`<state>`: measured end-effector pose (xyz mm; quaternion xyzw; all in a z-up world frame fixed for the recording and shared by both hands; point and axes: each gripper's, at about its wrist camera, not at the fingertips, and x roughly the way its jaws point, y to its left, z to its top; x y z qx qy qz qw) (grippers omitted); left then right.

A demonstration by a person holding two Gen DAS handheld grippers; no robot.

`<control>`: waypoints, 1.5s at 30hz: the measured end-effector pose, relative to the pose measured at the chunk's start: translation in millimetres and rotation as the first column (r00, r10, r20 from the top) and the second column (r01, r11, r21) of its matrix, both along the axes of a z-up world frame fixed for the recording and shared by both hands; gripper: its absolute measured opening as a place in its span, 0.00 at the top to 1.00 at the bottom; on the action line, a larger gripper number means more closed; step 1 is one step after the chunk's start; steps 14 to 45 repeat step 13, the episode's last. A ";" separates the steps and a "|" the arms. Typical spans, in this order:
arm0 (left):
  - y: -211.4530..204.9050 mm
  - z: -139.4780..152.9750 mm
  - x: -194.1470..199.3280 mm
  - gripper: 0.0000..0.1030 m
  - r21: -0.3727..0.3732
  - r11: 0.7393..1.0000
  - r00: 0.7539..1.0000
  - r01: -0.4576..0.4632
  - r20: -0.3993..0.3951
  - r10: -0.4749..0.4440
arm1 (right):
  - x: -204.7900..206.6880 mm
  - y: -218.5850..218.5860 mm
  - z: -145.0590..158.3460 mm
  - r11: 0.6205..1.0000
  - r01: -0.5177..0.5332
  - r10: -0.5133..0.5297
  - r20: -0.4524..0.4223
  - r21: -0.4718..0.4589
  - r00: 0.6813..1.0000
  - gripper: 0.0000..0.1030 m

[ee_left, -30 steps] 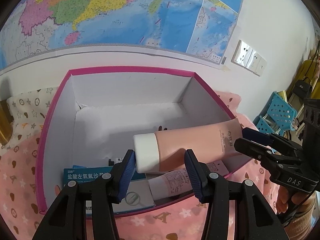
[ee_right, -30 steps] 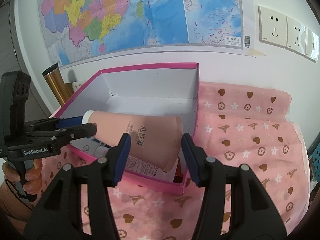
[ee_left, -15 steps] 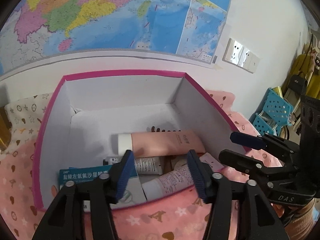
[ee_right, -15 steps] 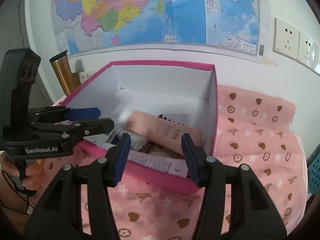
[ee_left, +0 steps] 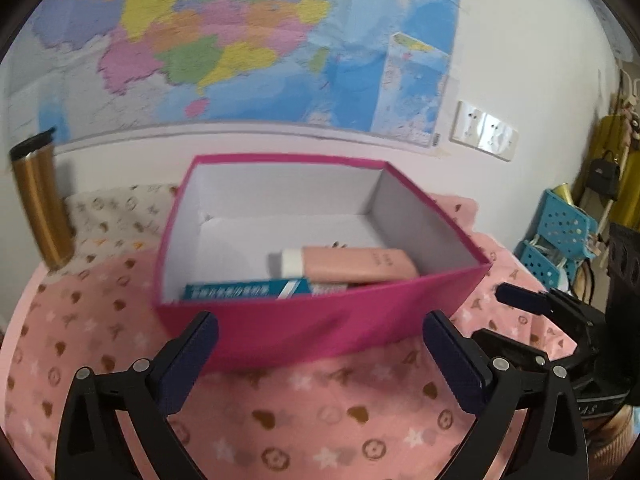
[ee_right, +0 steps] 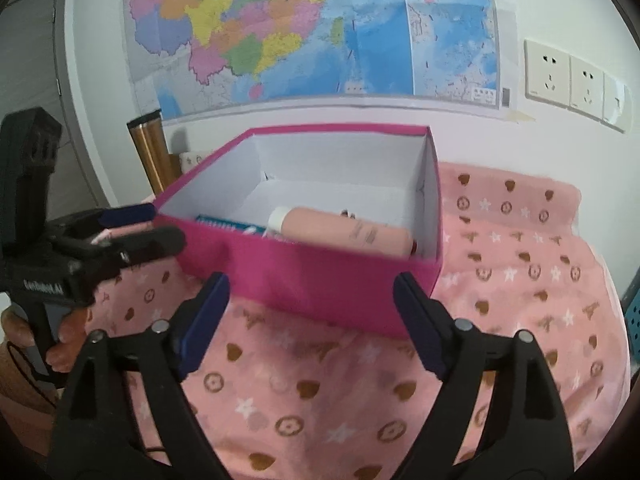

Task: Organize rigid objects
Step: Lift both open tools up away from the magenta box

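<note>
On the pink cloth [ee_left: 320,420] I see one magenta box [ee_left: 320,320], open-topped. Inside: one pink tube [ee_left: 356,266] lying flat, one teal carton [ee_left: 244,290] by the near wall, more items under the tube, uncountable. My left gripper [ee_left: 320,344] and right gripper [ee_right: 310,312]: fingers wide, opening, nothing between them.

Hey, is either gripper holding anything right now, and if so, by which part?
Nothing is held. The left gripper and right gripper are both opening, empty; the pink tube lies in the magenta box.
</note>
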<state>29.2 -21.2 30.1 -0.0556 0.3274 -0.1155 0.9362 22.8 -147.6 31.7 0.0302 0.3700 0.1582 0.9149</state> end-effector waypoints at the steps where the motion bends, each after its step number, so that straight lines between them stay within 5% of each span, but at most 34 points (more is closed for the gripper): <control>1: 1.4 -2.8 -2.2 0.00 0.004 1.000 1.000 -0.011 -0.009 0.011 | -3.8 3.0 -3.4 1.000 0.008 -0.008 -0.007 -0.009 1.000 0.15; 13: 5.7 -24.4 -21.4 0.00 0.051 0.996 0.996 -0.072 -0.046 0.074 | -23.5 17.8 -15.6 0.999 -0.013 0.012 -0.029 -0.031 1.000 0.15; 45: 5.7 -24.4 -21.4 0.00 0.051 0.996 0.996 -0.072 -0.046 0.074 | -23.5 17.8 -15.6 0.999 -0.013 0.012 -0.029 -0.031 1.000 0.15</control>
